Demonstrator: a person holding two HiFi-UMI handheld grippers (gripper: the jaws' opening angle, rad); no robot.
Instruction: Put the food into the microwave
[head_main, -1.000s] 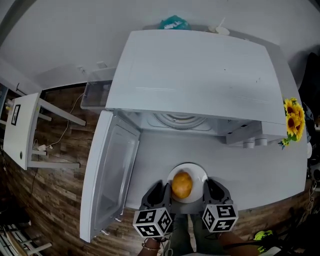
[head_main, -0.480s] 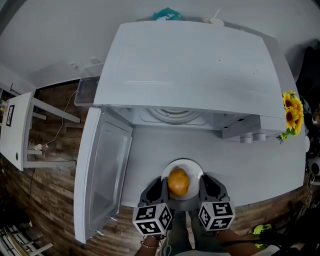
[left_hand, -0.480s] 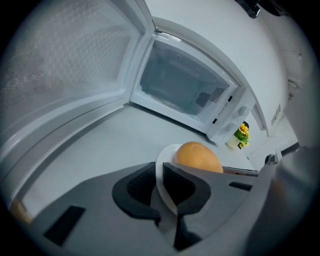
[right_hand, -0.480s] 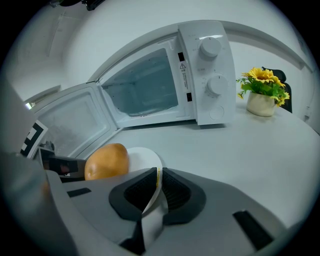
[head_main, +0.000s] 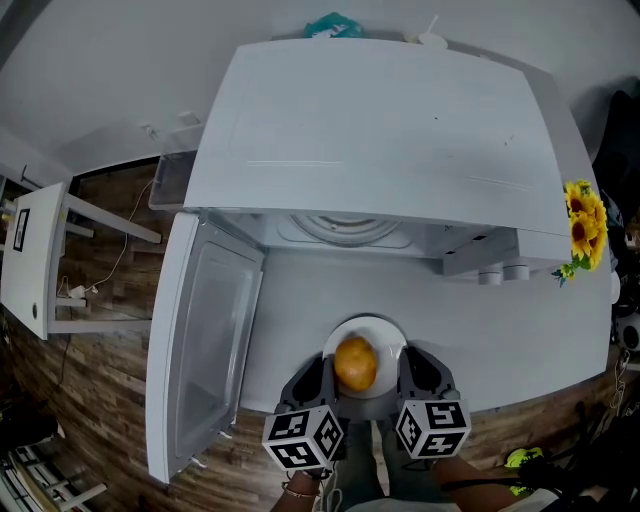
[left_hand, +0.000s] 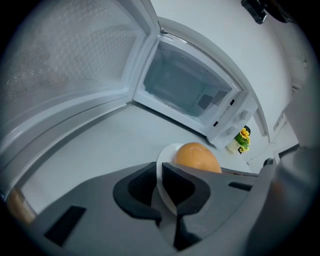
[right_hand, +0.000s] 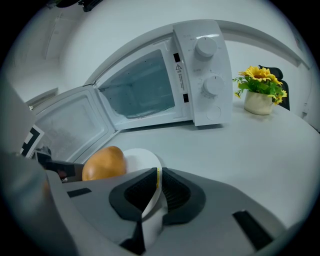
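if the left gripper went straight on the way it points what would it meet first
The plate: its rim is between the left gripper's jaws, which have just been closing. Past it, probably the orange-brown food.

No legible text; small label (right_hand: 178, 68) on microwave (right_hand: 207, 65) front too small to read.
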